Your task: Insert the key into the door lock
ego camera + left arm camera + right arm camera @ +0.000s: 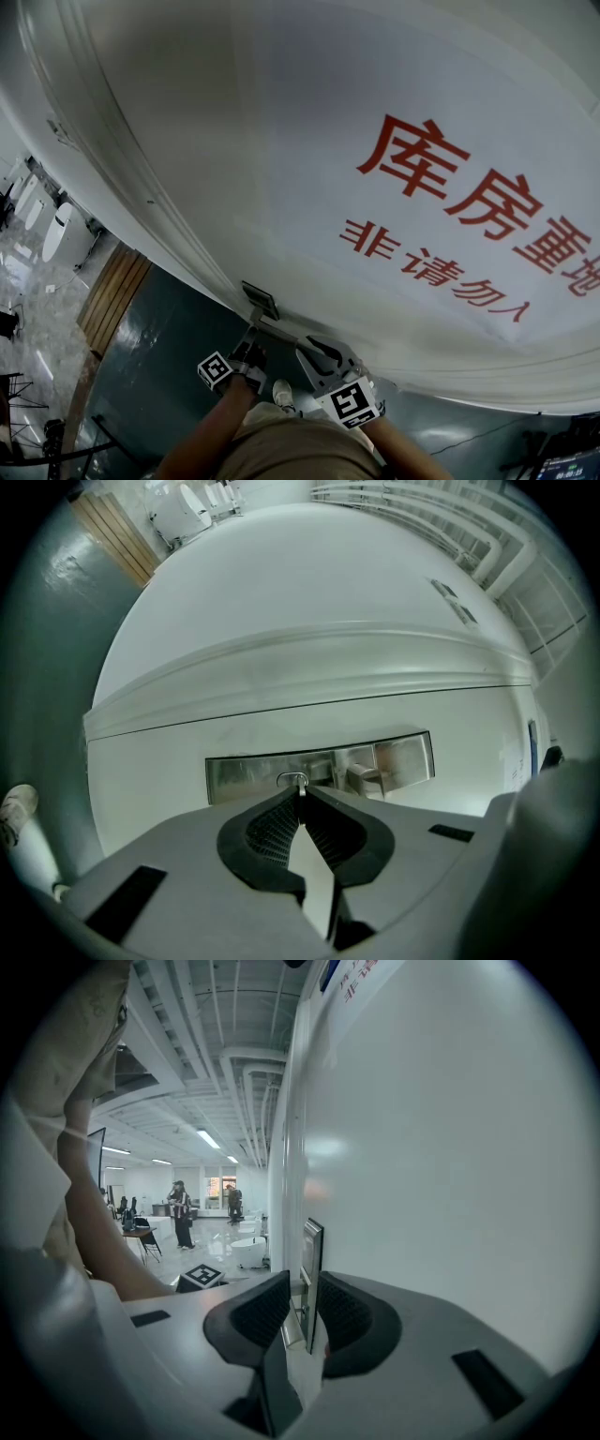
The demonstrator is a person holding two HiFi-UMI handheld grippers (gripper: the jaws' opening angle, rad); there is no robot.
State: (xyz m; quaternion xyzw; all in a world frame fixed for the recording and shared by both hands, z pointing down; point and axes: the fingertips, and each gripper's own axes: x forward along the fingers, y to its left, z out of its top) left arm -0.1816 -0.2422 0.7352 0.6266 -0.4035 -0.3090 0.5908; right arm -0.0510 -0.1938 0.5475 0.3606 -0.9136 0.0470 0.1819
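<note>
Insertion step: left gripper [300, 795], pressed together on the key [300, 785], holds its tip at the keyhole [292, 779], 9 o'clock of the handle [364, 778]. Right gripper [302, 1284] spread. Next probably needs a straight, aligned push

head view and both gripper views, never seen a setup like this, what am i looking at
No robot here: a person holds a two-jaw gripper in each hand. The head view comes from a camera on their head, looking down a white door with red lettering. Each gripper view looks along that tool's own jaws. The left gripper is shut on a small metal key, pointed at the steel lock plate. The right gripper has its jaws apart, the plate edge-on ahead.
</note>
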